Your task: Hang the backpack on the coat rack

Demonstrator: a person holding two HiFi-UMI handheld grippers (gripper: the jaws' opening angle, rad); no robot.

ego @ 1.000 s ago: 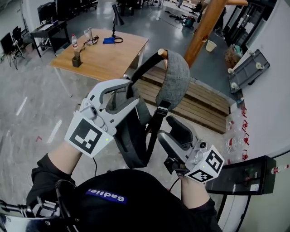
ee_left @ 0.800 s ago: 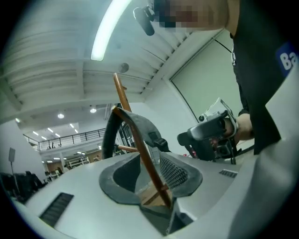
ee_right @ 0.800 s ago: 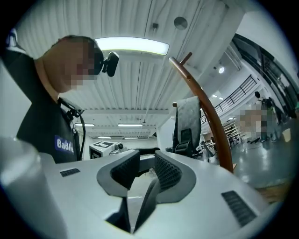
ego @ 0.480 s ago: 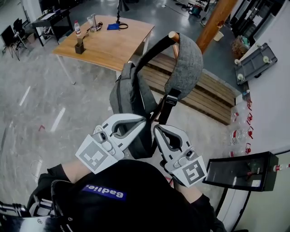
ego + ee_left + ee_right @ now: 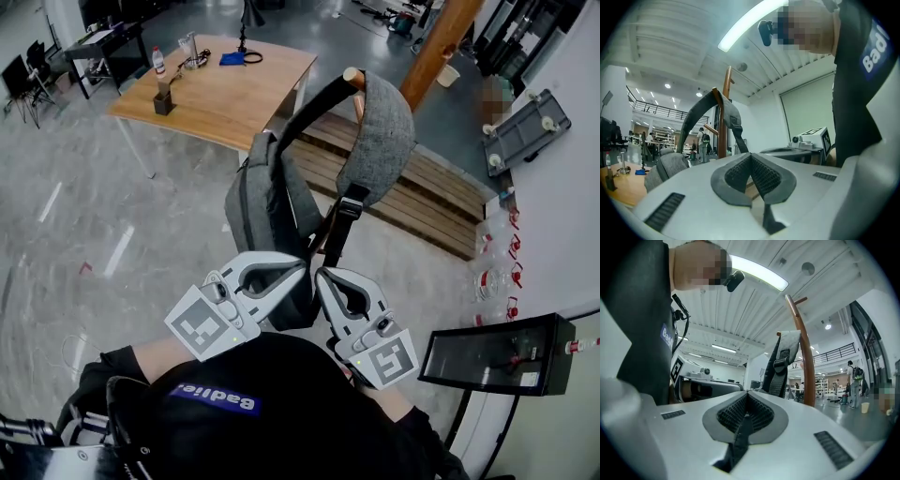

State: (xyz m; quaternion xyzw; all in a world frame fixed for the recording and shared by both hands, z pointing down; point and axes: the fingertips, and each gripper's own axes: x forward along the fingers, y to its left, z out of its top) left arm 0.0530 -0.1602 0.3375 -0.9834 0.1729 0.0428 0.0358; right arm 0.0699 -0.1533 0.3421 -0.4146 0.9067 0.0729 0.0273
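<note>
The grey backpack hangs free from the coat rack's wooden peg by one padded shoulder strap. Just below the bag, close to my chest, my left gripper and right gripper sit side by side. Both are shut with nothing between the pads, and neither touches the bag. In the left gripper view the left gripper points at the looped strap and the rack's pole. In the right gripper view the right gripper faces the curved pole and the strap buckle.
A wooden table with a bottle and small items stands at the back left. A wooden pallet lies behind the rack on the grey floor. A dark screen is mounted low on the white wall at right.
Both grippers have let go of the backpack, closed their jaws and dropped back towards my chest. The backpack now hangs from the peg by its strap.
</note>
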